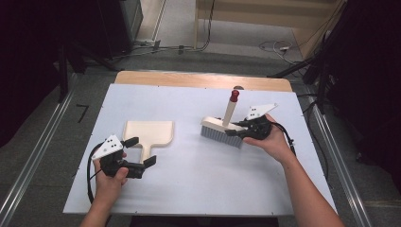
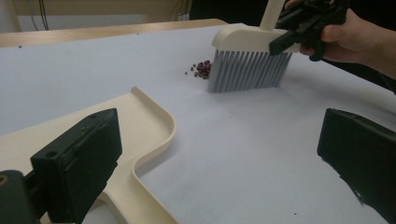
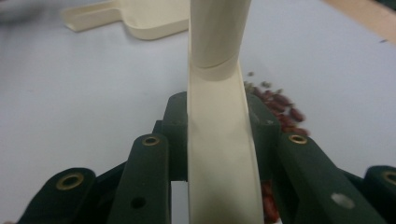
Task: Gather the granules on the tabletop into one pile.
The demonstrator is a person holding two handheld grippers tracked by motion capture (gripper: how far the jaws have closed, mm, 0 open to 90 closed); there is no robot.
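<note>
Hiding behind brush: beans.

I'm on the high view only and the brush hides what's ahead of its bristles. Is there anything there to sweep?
Observer: Yes, a small pile of dark red beans lies against the bristles of the brush, on the dustpan's side.
Operator: Is my right grip solid?
Observer: The right gripper has both jaws pressed on the brush's cream handle base.
Operator: And the left?
Observer: The left gripper is open, one jaw over the handle of the dustpan, not gripping it.
</note>
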